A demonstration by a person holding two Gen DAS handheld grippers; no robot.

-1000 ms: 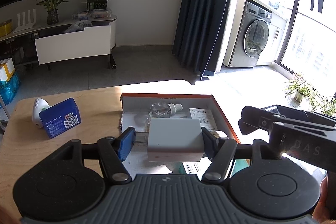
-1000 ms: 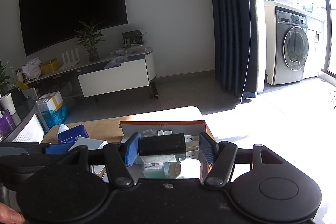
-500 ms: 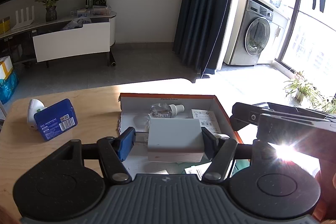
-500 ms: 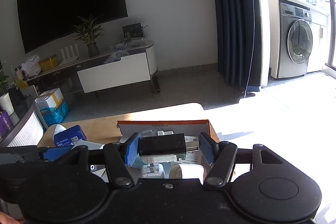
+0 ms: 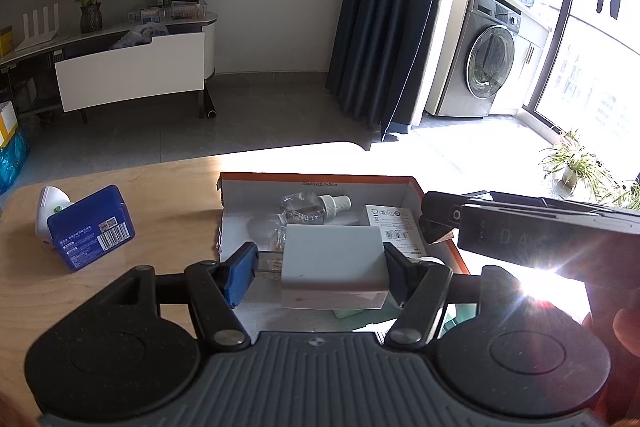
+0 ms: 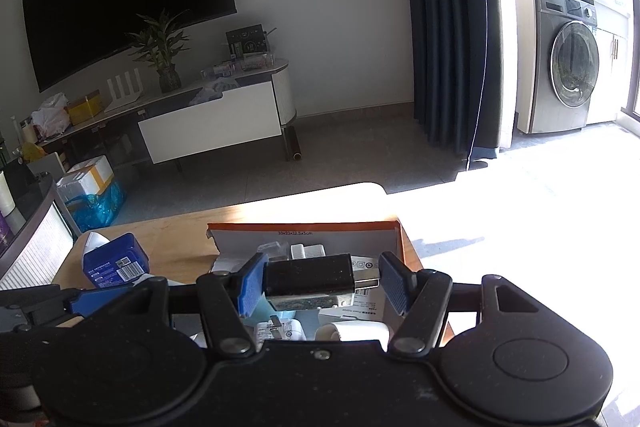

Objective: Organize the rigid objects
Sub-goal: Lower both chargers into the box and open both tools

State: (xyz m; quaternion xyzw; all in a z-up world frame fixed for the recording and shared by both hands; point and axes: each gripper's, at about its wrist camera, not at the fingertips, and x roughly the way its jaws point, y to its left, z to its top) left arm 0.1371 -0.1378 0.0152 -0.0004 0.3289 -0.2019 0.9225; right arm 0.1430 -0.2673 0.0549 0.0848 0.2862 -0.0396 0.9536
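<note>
White charger block (image 5: 334,269): clamped by its prongs and far side in the left hand-held gripper (image 5: 316,275), held above the orange-rimmed box (image 5: 416,183) on the table (image 5: 168,195). Black adapter (image 6: 308,279): gripped between the pads of the right hand-held gripper (image 6: 322,287), over the same box. Blue box (image 5: 92,227) and white item (image 5: 50,205): set on the table left of the orange-rimmed box. Dropper bottle (image 5: 316,205): lying inside it.
</note>
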